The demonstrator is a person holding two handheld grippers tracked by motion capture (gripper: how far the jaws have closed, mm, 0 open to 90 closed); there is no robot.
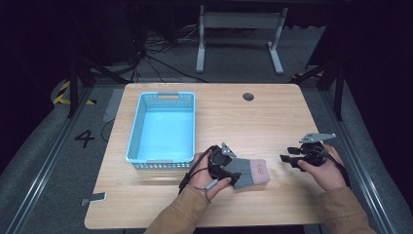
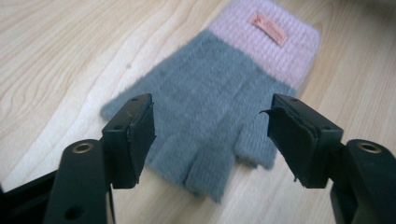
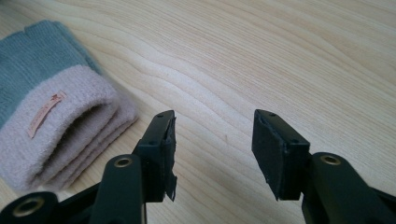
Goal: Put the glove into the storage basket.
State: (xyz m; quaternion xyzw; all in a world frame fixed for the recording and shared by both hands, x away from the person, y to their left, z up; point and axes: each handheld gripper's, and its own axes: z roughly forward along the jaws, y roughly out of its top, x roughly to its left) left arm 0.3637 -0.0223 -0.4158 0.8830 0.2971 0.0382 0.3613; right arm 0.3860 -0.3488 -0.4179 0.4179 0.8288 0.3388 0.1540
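Gloves (image 1: 249,173), grey with a pink cuff, lie in a small stack on the wooden table (image 1: 272,117) near its front edge. Nothing holds them yet. The left gripper (image 2: 210,133) hangs right over the grey finger end, and its jaws are wide apart, one on each side. The right gripper (image 1: 287,159) waits just beside the pink cuff, jaws apart too, with nothing in them. Farther back sits a blue basket (image 1: 138,127) with nothing inside. I think the grabbing and moving are all left to do.

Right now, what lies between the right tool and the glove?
Nothing but bare wooden table: the right tool hangs open beside the glove, as the right gripper view shows.
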